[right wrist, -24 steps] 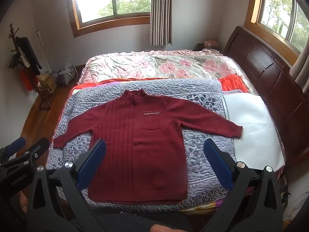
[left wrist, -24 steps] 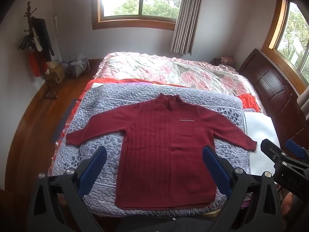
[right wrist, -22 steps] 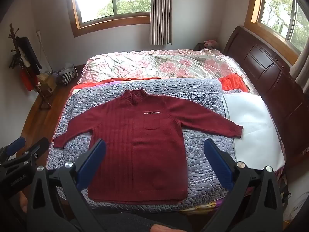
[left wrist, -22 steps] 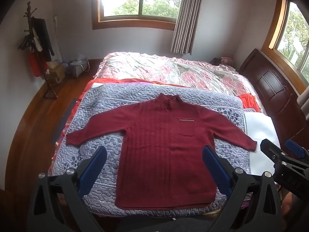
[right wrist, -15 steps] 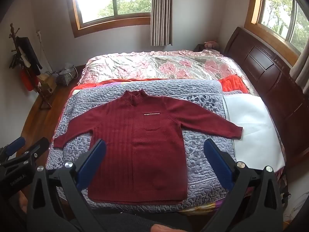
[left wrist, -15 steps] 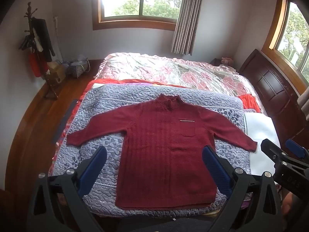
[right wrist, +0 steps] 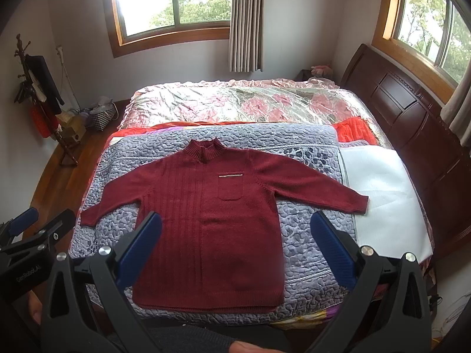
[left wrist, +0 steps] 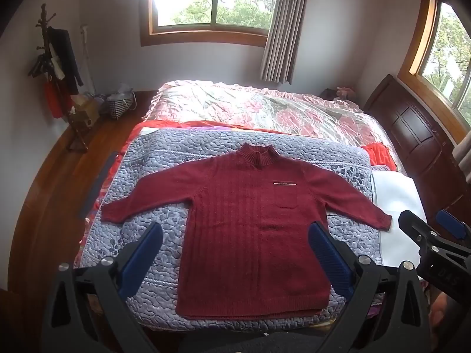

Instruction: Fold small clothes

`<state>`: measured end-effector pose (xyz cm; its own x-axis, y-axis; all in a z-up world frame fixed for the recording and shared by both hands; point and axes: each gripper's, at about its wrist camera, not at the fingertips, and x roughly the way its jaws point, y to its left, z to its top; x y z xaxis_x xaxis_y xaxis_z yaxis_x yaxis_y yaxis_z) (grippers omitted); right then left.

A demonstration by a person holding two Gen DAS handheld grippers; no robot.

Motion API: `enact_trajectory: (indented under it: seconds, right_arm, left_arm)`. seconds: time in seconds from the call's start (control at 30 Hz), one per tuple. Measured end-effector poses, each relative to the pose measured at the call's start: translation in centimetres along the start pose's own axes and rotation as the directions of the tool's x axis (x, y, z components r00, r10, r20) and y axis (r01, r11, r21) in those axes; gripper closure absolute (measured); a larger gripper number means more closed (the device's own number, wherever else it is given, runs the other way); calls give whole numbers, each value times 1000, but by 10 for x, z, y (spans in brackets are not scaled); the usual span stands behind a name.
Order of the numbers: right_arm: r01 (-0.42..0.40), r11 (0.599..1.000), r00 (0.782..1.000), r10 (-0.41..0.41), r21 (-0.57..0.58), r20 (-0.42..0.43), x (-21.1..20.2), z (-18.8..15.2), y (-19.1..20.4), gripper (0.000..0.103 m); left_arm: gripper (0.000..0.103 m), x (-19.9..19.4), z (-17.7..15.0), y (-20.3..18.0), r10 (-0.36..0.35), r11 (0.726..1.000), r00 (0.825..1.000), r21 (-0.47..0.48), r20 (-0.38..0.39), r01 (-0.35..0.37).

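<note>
Red sweater [left wrist: 253, 229] flat on quilt [left wrist: 153, 176] (sleeves spread); both grippers' jaws released.

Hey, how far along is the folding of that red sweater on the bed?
Done: the red sweater lies flat, face up on the grey quilt, both sleeves spread out. In hand: nothing; the left gripper and right gripper hover above the hem with jaws open. Left: every fold, sleeves and body alike.
</note>
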<state>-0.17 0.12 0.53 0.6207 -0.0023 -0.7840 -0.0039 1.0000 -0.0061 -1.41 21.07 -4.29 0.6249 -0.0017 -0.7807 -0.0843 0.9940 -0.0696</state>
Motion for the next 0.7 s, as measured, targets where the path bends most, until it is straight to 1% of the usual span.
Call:
enact_trajectory:
  seconds: [0.7]
  right_arm:
    - [-3,1000,1000,3,4,-21,7,2,1,3]
  left_arm:
    - [4,3,5,3,5,1000,1000,5,-7,-5]
